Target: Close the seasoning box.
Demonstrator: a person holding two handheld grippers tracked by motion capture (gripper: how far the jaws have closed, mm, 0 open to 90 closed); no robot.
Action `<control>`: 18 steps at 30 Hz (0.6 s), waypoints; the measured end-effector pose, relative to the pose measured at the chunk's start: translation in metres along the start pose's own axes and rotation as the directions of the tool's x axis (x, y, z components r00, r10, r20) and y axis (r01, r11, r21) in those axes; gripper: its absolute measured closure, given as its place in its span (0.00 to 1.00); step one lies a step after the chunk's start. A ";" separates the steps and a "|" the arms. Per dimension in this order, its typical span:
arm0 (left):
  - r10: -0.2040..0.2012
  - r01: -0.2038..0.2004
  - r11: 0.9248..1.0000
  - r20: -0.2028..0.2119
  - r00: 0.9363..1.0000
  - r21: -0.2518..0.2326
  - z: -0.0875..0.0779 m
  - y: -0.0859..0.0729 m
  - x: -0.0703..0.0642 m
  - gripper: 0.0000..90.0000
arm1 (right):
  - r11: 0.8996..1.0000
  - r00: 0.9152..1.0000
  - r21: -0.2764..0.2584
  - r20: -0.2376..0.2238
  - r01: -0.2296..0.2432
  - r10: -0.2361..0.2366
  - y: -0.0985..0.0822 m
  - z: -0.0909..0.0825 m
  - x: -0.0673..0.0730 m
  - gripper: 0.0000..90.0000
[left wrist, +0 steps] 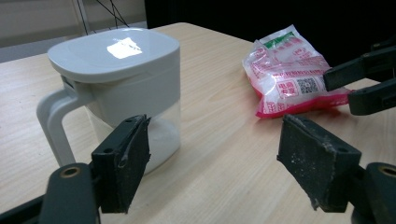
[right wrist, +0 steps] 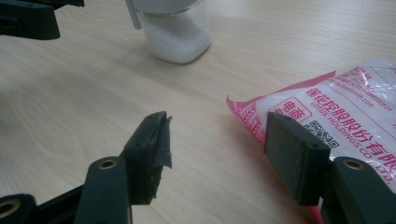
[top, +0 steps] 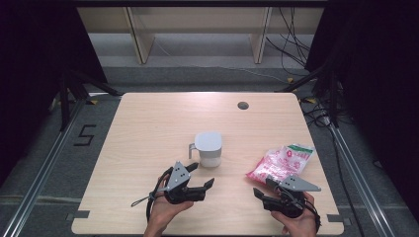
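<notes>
While the left gripper (top: 201, 174) stood with its jaws spread wide and nothing between them, it sat near the front edge of the table (top: 148, 128), just left of the middle, with its jaws pointing toward the jug (top: 208, 148). That jug, with a white lid and handle and a clear body holding some white powder at the bottom, stood upright just beyond the left gripper, near the middle of the table; in the left gripper view the near jaw sat just beside its wall, though whether the two touched could not be told. Toward the front right corner, the right gripper (top: 263, 189) was also released, its jaws apart and gripping nothing. A pink and white bag (top: 280, 162) lay flat just beyond it, toward the right edge, its near corner just beside one jaw in the right gripper view.
</notes>
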State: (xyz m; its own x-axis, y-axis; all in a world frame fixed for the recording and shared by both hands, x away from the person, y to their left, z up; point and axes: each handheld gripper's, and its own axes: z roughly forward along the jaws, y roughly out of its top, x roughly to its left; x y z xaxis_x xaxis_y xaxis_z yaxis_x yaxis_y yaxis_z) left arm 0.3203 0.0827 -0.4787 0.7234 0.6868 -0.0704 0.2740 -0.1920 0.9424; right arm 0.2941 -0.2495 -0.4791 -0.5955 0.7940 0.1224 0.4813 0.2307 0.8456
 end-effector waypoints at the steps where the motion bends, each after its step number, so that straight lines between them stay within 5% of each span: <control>1: -0.001 0.001 1.000 0.006 1.000 -0.005 0.001 -0.002 -0.001 0.27 | 1.000 1.000 0.000 0.000 0.001 -0.001 0.000 0.000 0.000 0.45; 6: 0.005 -0.005 1.000 0.005 1.000 0.007 0.000 -0.008 -0.007 0.26 | 0.999 0.999 0.018 -0.010 -0.037 0.037 -0.001 0.000 0.005 0.45; 8: 0.006 -0.006 1.000 0.004 1.000 0.013 -0.002 -0.010 -0.008 0.26 | 1.000 1.000 0.009 -0.010 -0.003 0.003 -0.001 0.000 0.002 0.45; 18: -0.020 0.020 1.000 0.013 1.000 0.009 -0.007 -0.023 -0.016 0.26 | 1.000 1.000 0.009 -0.020 -0.014 0.014 -0.004 -0.002 0.005 0.45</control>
State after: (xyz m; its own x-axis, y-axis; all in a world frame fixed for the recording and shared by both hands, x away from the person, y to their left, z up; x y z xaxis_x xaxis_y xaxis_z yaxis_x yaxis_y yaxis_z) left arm 0.2978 0.0807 -0.4967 0.7263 0.6810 -0.0933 0.2937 -0.1847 0.9379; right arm 0.2877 -0.2475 -0.4805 -0.6016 0.7855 0.1449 0.4952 0.2245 0.8393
